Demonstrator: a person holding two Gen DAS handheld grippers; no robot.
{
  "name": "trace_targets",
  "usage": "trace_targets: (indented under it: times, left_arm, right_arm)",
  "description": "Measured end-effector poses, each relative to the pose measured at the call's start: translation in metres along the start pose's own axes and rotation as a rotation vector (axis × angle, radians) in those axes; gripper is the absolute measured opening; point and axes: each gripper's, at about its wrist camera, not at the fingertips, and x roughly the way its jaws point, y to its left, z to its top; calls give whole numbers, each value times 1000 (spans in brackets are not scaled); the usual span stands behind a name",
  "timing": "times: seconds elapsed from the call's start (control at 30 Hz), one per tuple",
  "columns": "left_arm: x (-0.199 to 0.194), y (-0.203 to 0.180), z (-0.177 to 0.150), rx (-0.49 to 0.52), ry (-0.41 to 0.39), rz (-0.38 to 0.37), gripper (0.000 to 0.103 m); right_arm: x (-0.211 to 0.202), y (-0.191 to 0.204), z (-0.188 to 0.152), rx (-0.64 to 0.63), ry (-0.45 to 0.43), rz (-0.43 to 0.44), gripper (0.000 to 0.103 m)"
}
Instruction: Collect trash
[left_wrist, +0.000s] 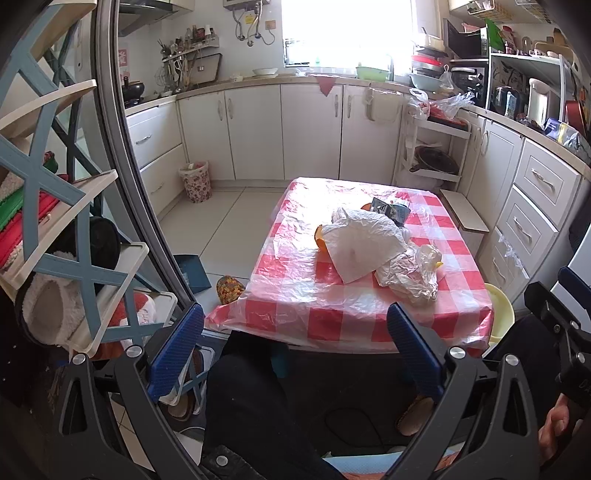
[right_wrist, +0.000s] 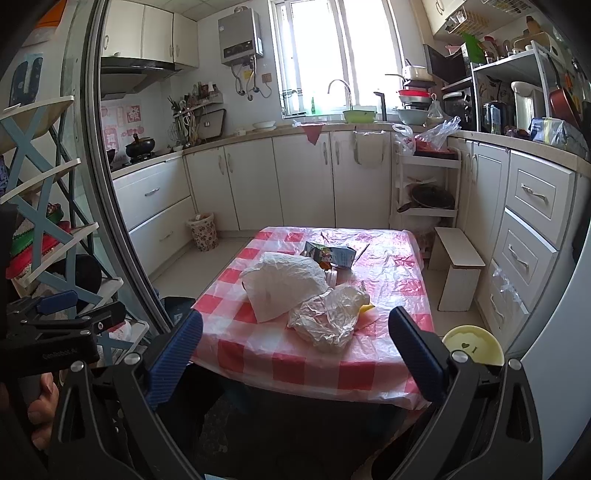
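Left wrist view: left gripper (left_wrist: 295, 332) hanging short of tabletop (left_wrist: 332, 317), fingers (left_wrist: 177, 350) spread wide, pinching nothing, seemingly readying for first pick. Trash heaped beyond fingers: white plastic bag (left_wrist: 360, 242) lying over orange peel (left_wrist: 319, 238), crumpled clear bag (left_wrist: 413, 273) nearer right finger, flattened carton (left_wrist: 389, 210) farthest.

Right wrist view: right gripper (right_wrist: 295, 343) also aiming down at heap, fingers (right_wrist: 417, 350) spread, gripping nothing. Crumpled clear bag (right_wrist: 330, 317) sitting just ahead between fingers, likeliest first grab. Floral bin (right_wrist: 203, 232) standing on floor far beyond left finger, probable destination.

Worktop (right_wrist: 391, 295) count: two plastic bags (right_wrist: 284, 284), one flattened carton (right_wrist: 332, 254), one floral wastebasket (right_wrist: 203, 230) on floor.
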Motion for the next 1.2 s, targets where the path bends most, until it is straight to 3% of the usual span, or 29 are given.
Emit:
trace_targets:
  times: [1.2]
  left_arm:
    - [-4,4,-3,-8,-20,50,95]
  right_arm:
    - [-4,-3,-1,0,-16,-21,97]
